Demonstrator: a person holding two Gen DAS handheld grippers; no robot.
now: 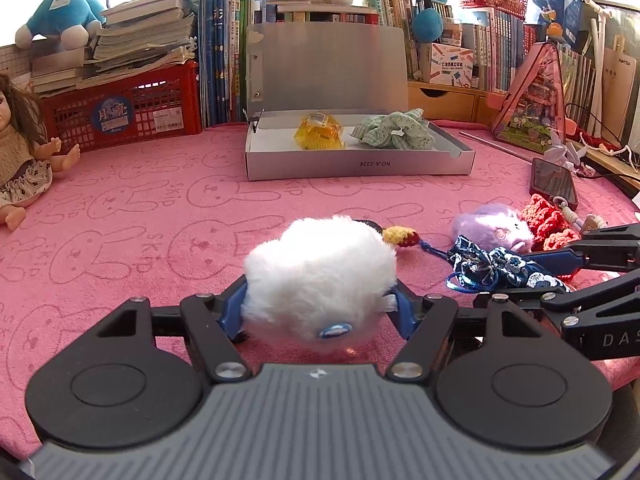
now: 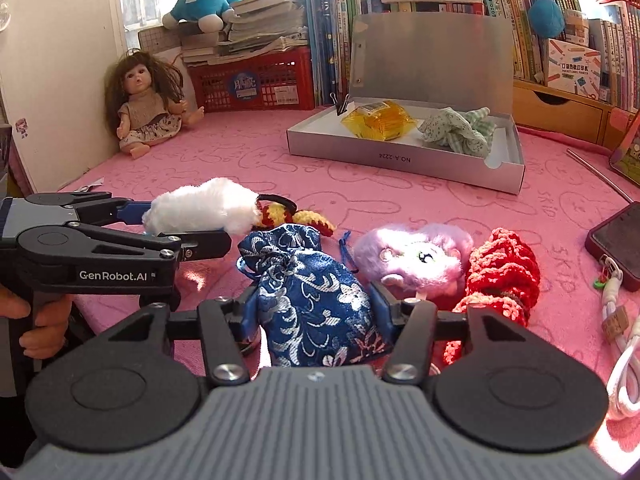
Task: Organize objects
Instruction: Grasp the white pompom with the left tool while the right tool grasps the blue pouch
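The left claw (image 1: 320, 304) is clamped on a fluffy white plush ball (image 1: 320, 280), its blue fingers pressed into the fur on both sides, near the front of the pink rabbit-print towel covering the surface (image 1: 140, 208). Far beyond it sits an open grey cardboard box (image 1: 360, 164) holding a yellow plastic packet (image 1: 319, 132) and a green checked fabric scrunchie (image 1: 394, 134). To the right lie a yellow-and-red crocheted charm (image 1: 400, 236), a lilac furry plush toy (image 1: 494, 228), a red crocheted piece (image 1: 550, 220) and a dark phone (image 1: 554, 182); the right claw's black arm reaches in there beside a blue brocade drawstring pouch (image 1: 496, 266). In the right wrist view, the right claw (image 2: 316, 312) is closed on the blue brocade drawstring pouch (image 2: 316, 300), fingers tight against its sides. The left claw (image 2: 188, 220) enters from the left, holding the white plush ball (image 2: 202, 204). The lilac plush (image 2: 416, 258) and red crochet (image 2: 502, 276) lie just right of the pouch, the grey box (image 2: 404, 156) further off, and a brown-haired doll (image 2: 146, 104) sits far left.
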